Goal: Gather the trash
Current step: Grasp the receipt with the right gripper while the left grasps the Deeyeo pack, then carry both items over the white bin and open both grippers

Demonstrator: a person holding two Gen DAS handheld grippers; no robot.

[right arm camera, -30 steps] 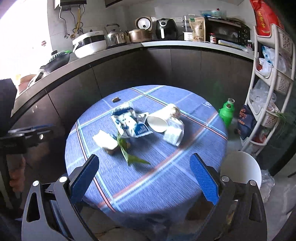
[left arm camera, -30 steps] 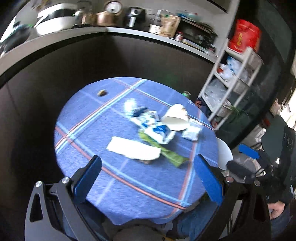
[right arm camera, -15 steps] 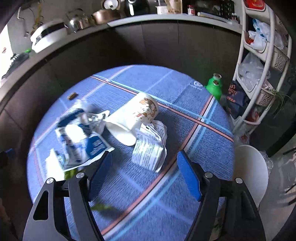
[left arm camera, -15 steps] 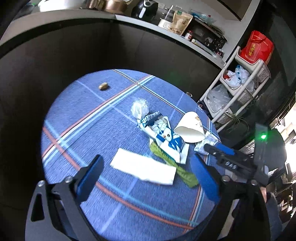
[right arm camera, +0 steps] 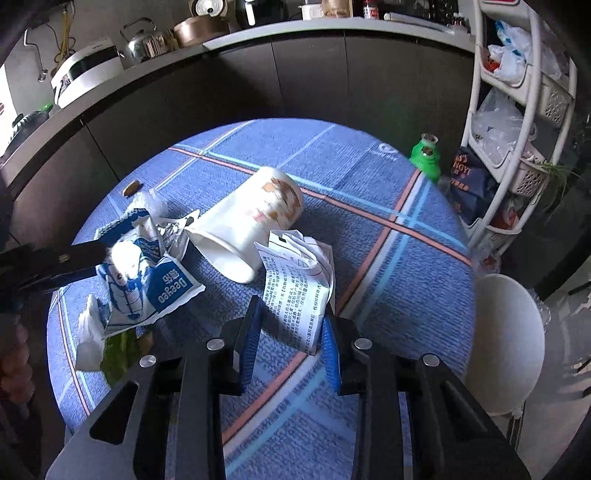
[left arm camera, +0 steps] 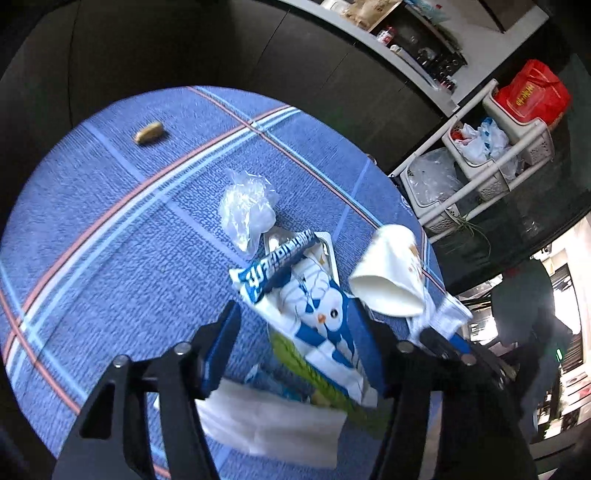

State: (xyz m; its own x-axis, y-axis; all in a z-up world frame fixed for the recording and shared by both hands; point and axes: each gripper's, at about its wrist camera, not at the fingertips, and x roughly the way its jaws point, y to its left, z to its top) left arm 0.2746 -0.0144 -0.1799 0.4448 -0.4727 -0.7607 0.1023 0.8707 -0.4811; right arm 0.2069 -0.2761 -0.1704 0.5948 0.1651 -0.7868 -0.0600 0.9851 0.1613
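Note:
Trash lies on a round table with a blue plaid cloth (left arm camera: 110, 229). My left gripper (left arm camera: 295, 339) is open, its fingers on either side of a blue and white snack wrapper (left arm camera: 317, 314). A green wrapper (left arm camera: 314, 376) and a white napkin (left arm camera: 266, 424) lie under it. My right gripper (right arm camera: 290, 332) is partly closed around the near edge of a crumpled printed paper (right arm camera: 295, 284); contact is unclear. A tipped white paper cup (right arm camera: 255, 221) lies behind it. A clear plastic scrap (left arm camera: 247, 210) and a small brown crumb (left arm camera: 148, 132) lie farther off.
A white bin (right arm camera: 502, 339) stands right of the table. A green bottle (right arm camera: 424, 155) and a white shelf rack (right arm camera: 517, 110) with bags stand beyond it. Dark cabinets and a counter with pots (right arm camera: 199, 29) ring the far side.
Both grippers moved down and forward to the trash. The left now straddles the blue and white wrapper. The right narrowed its fingers around the printed paper.

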